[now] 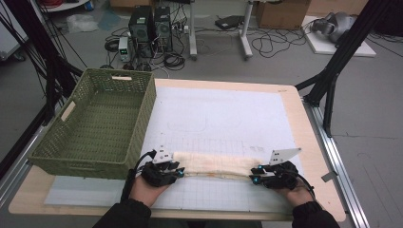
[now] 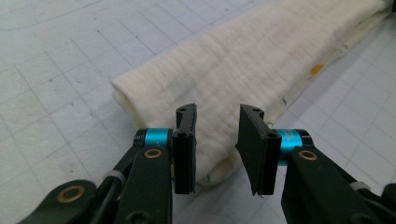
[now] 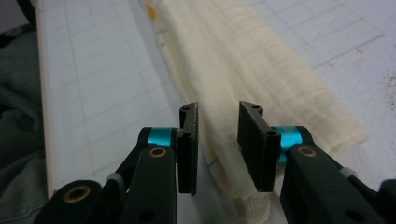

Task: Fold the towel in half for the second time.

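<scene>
Cream folded cloth (image 1: pixel 216 166) between 2 open tongs

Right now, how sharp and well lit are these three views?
High view: even, soft light, folded cloth slightly soft. Left gripper view: left claw crisp, cloth's far end blurred. Right gripper view: right claw sharp, cloth beyond smeared, dim left edge.
</scene>
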Motion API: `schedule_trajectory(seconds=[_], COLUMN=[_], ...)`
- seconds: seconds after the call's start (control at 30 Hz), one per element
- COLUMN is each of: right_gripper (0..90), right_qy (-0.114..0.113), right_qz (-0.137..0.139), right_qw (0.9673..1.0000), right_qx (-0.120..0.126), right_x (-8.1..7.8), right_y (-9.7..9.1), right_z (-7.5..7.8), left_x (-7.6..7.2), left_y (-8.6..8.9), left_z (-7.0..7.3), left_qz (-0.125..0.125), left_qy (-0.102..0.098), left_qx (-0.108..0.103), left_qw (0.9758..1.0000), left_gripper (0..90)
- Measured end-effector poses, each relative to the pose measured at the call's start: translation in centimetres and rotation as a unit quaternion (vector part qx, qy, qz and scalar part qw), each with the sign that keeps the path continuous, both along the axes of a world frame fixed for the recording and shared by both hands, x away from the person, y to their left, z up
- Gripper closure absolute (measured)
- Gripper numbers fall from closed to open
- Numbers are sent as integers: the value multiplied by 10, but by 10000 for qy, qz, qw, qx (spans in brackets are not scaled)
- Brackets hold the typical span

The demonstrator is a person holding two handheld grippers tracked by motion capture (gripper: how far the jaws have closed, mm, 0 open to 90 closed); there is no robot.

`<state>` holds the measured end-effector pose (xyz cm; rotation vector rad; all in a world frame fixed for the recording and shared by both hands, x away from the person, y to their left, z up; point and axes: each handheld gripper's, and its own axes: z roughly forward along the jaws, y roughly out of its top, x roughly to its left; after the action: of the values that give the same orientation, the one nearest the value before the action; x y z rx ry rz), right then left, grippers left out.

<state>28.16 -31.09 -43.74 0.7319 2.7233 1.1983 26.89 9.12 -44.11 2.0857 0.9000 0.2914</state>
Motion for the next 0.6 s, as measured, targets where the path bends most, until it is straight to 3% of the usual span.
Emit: schedule_trajectory(seconds=[0.03, 0.1, 0.17, 0.43, 0.5, 0.6], right_gripper=[708, 798, 872, 879, 879, 877], right_qy=[-25, -110, -47, -274, -242, -72], right_qz=[14, 42, 44, 27, 58, 104], right_qw=[10000, 9998, 9999, 9995, 9995, 9999], right_qx=[-40, -137, -78, 158, 180, 20], right_x=[0, 0, 1, -6, -10, -15], right_y=[2, 3, 2, -3, -3, -1], right_z=[-1, -1, 0, 17, 19, 10], left_x=[-1, 0, 0, -8, -11, -13], left_y=[-2, -4, -5, 4, 5, 4], left_z=[-1, -2, -1, 14, 14, 7], left_qz=[34, -45, -30, 51, 30, -76], left_qy=[-40, -32, -80, -233, -170, -38], left_qx=[19, 83, 102, -143, -144, -1], left_qw=[10000, 10000, 9999, 9996, 9997, 10000], left_gripper=[692, 832, 878, 886, 885, 880])
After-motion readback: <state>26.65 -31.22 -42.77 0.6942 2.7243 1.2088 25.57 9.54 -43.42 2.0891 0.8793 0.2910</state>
